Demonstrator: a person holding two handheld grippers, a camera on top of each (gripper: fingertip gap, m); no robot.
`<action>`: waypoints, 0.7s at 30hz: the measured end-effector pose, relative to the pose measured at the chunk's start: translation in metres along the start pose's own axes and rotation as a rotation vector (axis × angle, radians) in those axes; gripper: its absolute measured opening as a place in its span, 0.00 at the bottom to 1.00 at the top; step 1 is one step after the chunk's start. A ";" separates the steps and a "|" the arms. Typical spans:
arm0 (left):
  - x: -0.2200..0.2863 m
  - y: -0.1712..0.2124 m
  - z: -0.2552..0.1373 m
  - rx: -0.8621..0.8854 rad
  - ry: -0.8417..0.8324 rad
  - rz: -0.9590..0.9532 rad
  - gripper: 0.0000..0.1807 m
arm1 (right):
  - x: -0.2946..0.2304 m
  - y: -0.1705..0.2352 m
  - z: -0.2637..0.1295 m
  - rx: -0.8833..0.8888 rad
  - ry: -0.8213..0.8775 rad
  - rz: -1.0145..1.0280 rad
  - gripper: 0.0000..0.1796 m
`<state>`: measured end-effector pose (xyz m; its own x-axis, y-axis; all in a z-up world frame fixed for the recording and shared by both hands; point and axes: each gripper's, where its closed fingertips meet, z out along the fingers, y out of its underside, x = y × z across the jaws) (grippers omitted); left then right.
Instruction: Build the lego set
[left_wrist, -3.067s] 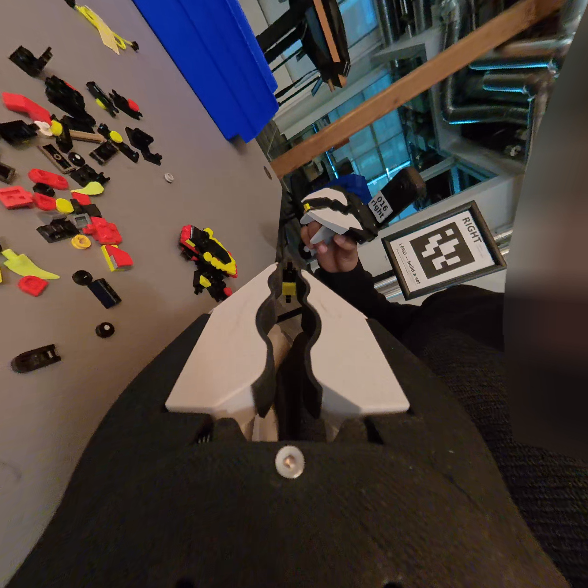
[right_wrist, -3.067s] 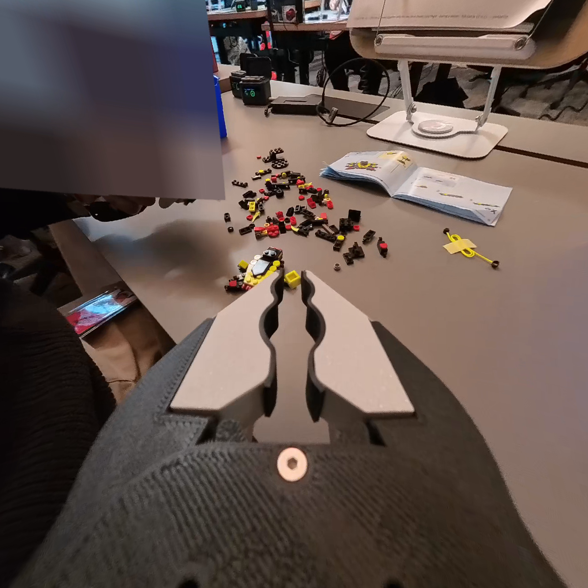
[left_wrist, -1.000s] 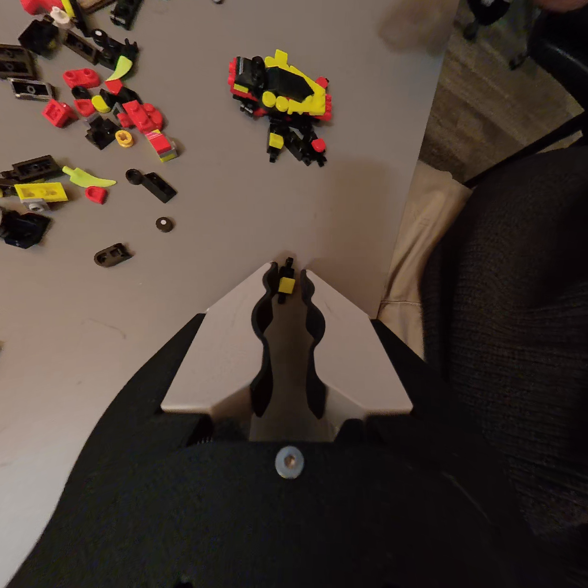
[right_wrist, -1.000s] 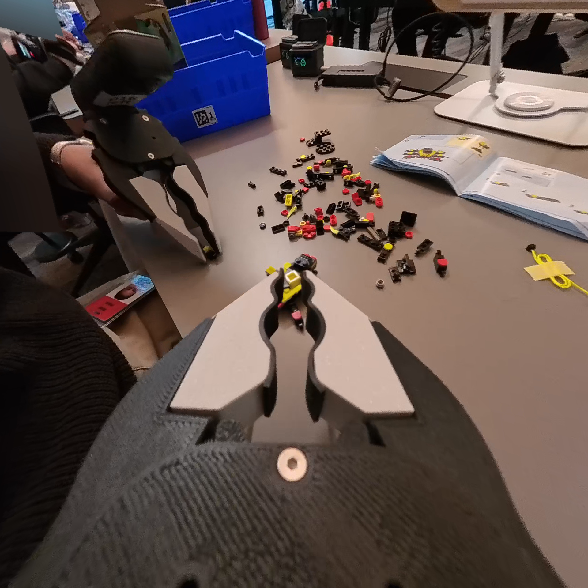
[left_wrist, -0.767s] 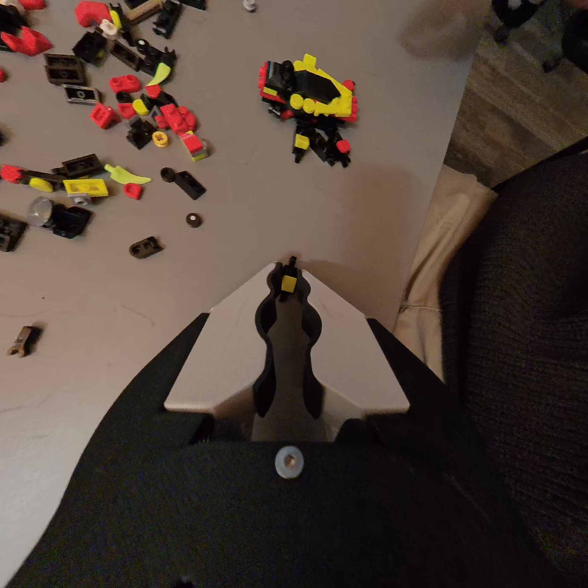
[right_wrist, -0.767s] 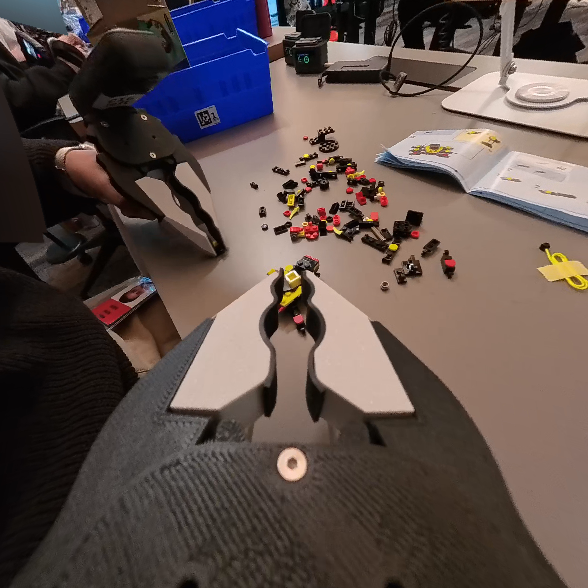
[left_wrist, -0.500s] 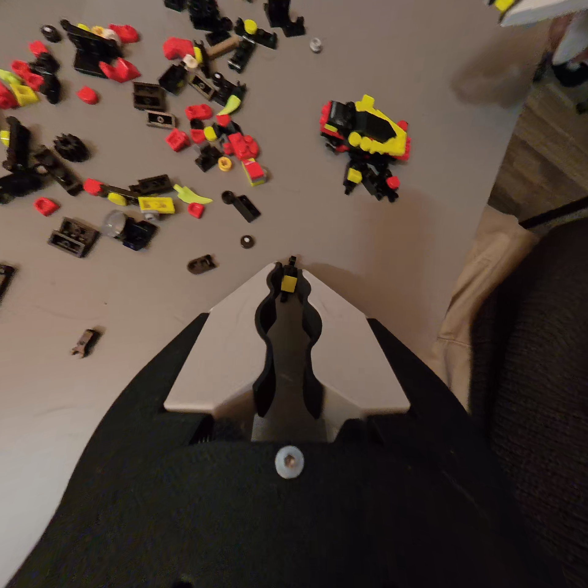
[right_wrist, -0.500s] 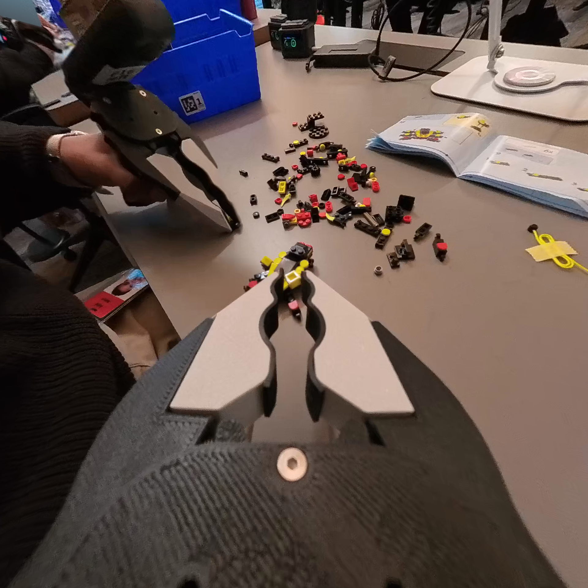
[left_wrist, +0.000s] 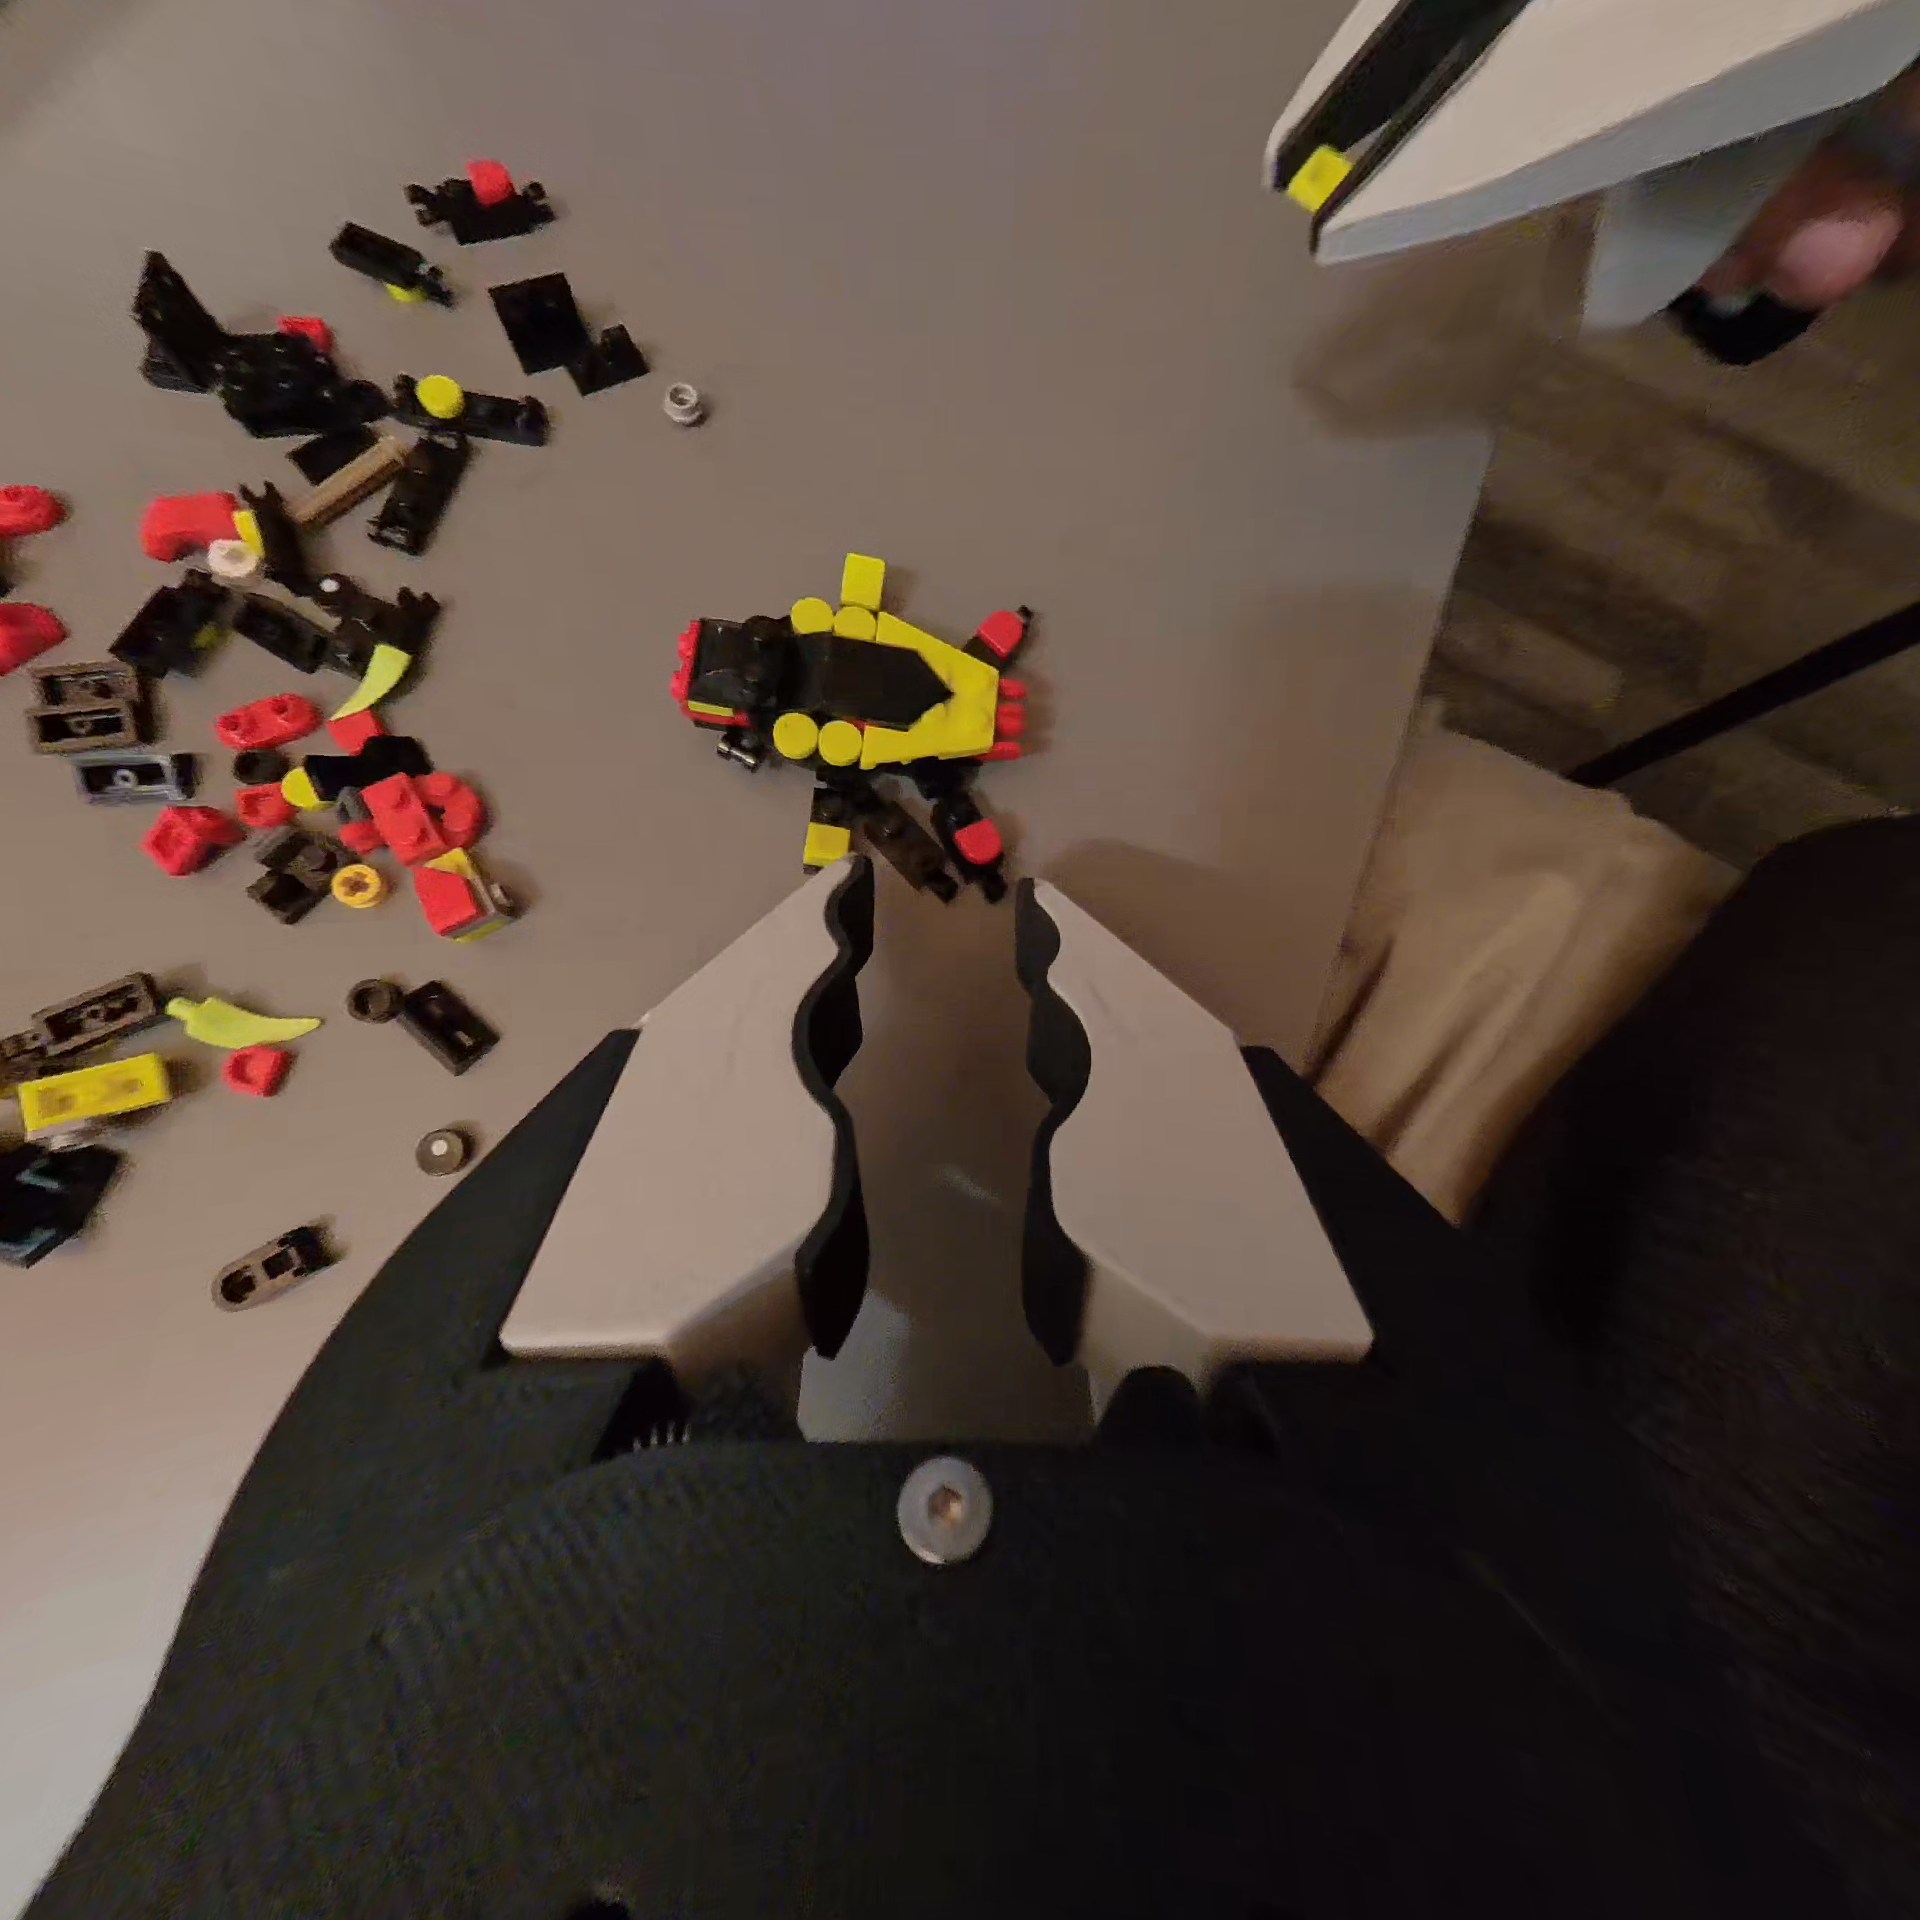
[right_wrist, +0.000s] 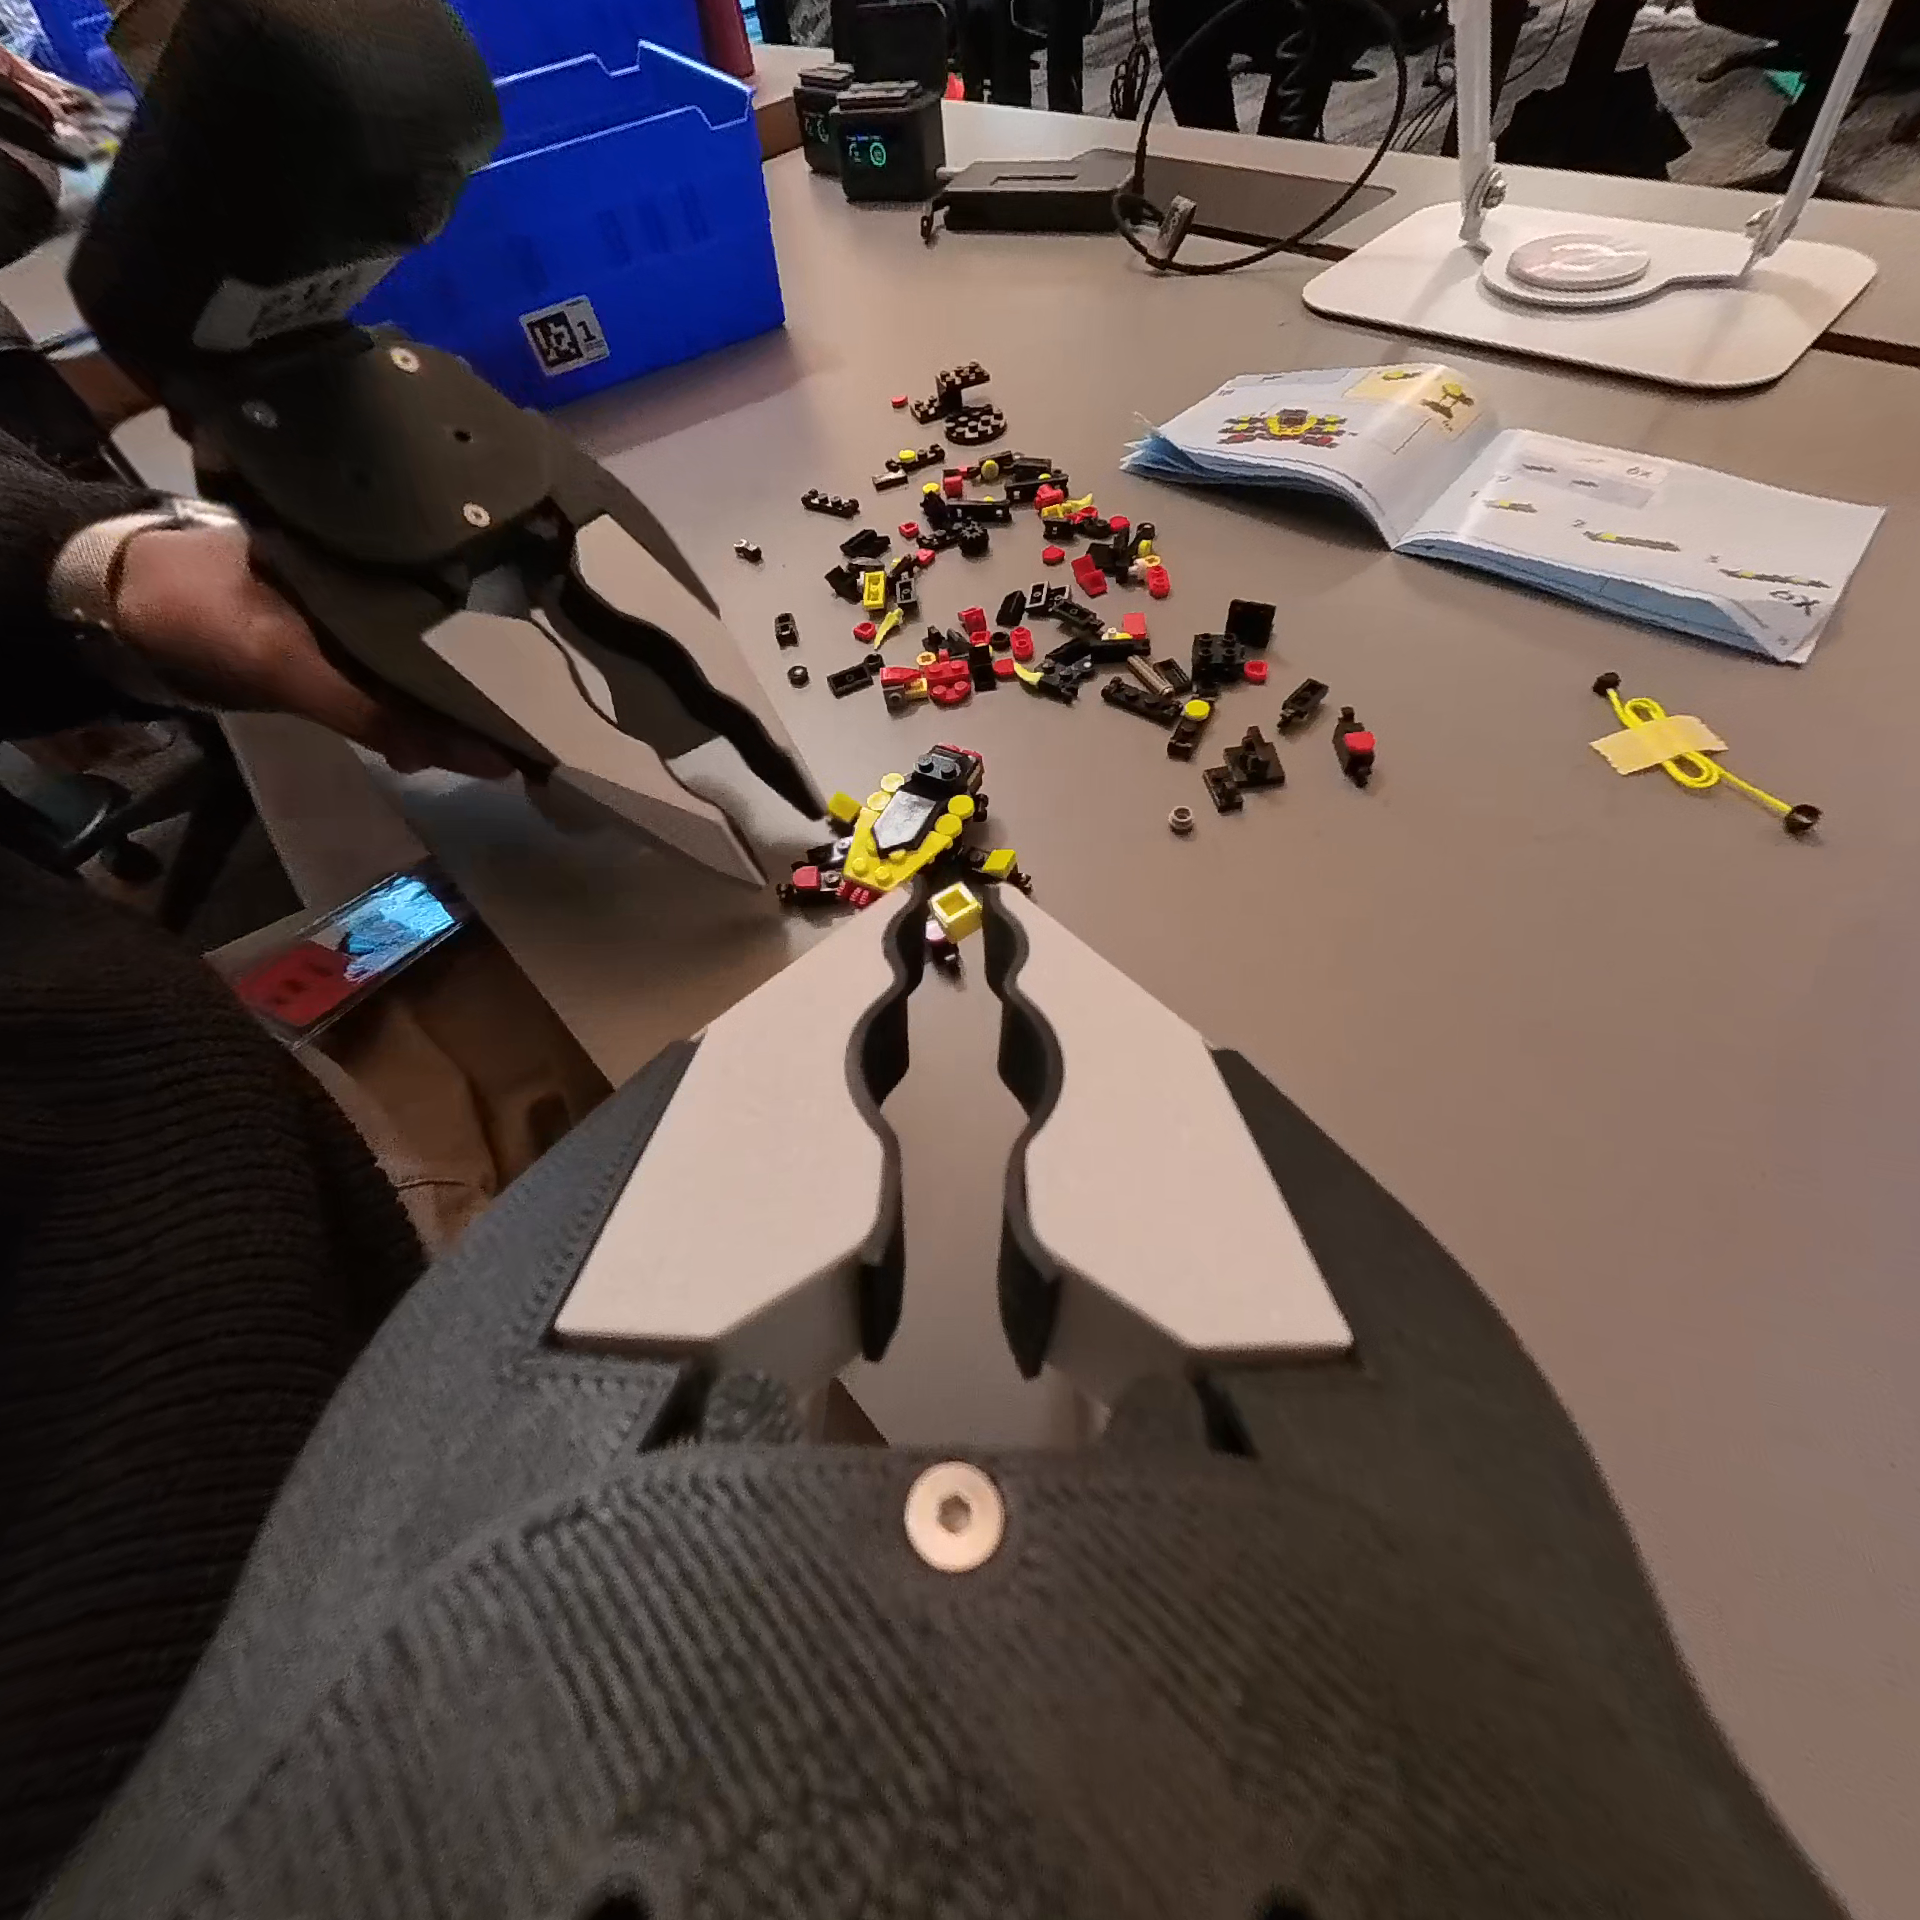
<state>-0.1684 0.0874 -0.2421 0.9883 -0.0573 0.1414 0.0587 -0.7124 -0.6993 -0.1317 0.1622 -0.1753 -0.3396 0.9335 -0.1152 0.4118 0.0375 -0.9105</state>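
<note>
Right gripper (right_wrist: 951, 920): jaws closed on a small yellow brick (right_wrist: 954, 910), held above the surface just short of the half-built model (right_wrist: 902, 826). Left gripper (left_wrist: 940, 894): jaws parted with nothing between them, tips low and right at the model's near edge, around its black, yellow and red side bits; can't tell if they touch it. The model sits near the front edge of the surface (left_wrist: 987, 260), flat, with a black centre, a yellow wedge body, round yellow studs and red tips. My read is that the core body is done but the build is well short of finished. A big scatter of loose pieces (right_wrist: 1049, 623) in black, red and yellow lies beyond the model, unused. The instruction booklet (right_wrist: 1507, 509) lies open farther back on the right, and a yellow string piece (right_wrist: 1688, 764) is off on its own. Left to do: seat the yellow brick, then most of that pile.
</note>
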 end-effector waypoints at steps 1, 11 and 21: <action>-0.002 0.000 0.002 0.000 -0.039 0.011 0.13 | 0.000 -0.001 -0.001 0.003 0.000 -0.002 0.05; -0.015 0.005 0.003 -0.009 -0.136 0.017 0.07 | -0.007 -0.005 0.003 0.004 -0.020 -0.031 0.05; -0.009 0.005 0.005 -0.012 -0.112 0.008 0.04 | -0.009 -0.005 0.006 -0.002 -0.028 -0.039 0.05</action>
<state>-0.1762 0.0873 -0.2503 0.9983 0.0148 0.0560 0.0495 -0.7205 -0.6917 -0.1353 0.1514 -0.1722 -0.3791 0.9209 -0.0909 0.3992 0.0742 -0.9139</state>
